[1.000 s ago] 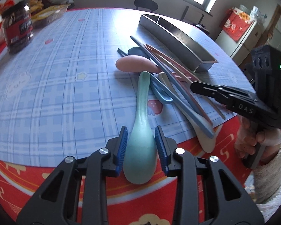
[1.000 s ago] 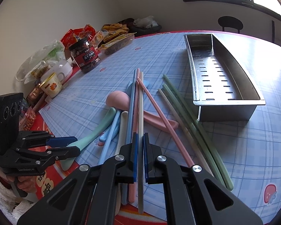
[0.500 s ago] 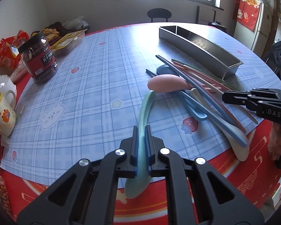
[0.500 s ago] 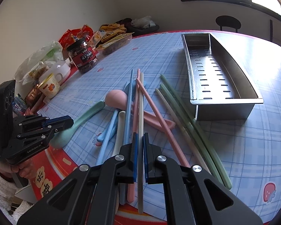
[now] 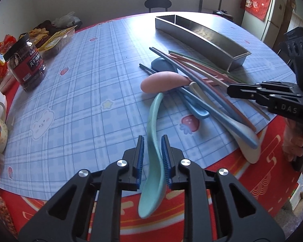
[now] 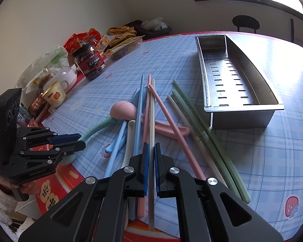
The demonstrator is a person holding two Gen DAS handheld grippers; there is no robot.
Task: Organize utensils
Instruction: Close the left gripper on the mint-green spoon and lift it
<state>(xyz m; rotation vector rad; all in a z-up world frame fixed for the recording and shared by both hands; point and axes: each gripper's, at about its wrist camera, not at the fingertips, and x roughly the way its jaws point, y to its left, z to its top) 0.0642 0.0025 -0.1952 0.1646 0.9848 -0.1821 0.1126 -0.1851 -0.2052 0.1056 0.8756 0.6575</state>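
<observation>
While the teal spoon (image 5: 154, 141) lies on the table (image 5: 80, 92) between the parted pads of the left gripper (image 5: 153, 157), no grip is evident. Right gripper (image 6: 150, 169) is clamped on a cream chopstick (image 6: 151, 121) in the pile, near the empty steel tray (image 6: 238, 100). Risk: lifting that chopstick may drag crossed neighbours, and the spoon's overhanging bowl could tip off the edge.

Left wrist view: I look low and close over the surface (image 5: 80, 92) edge, toward the window | right wrist view: I look from the opposite side, facing the wall corner | shared: utensil pile (image 5: 192, 84) (image 6: 151, 117), steel tray (image 5: 202, 38) (image 6: 238, 80), jar (image 5: 27, 60) (image 6: 91, 62).
</observation>
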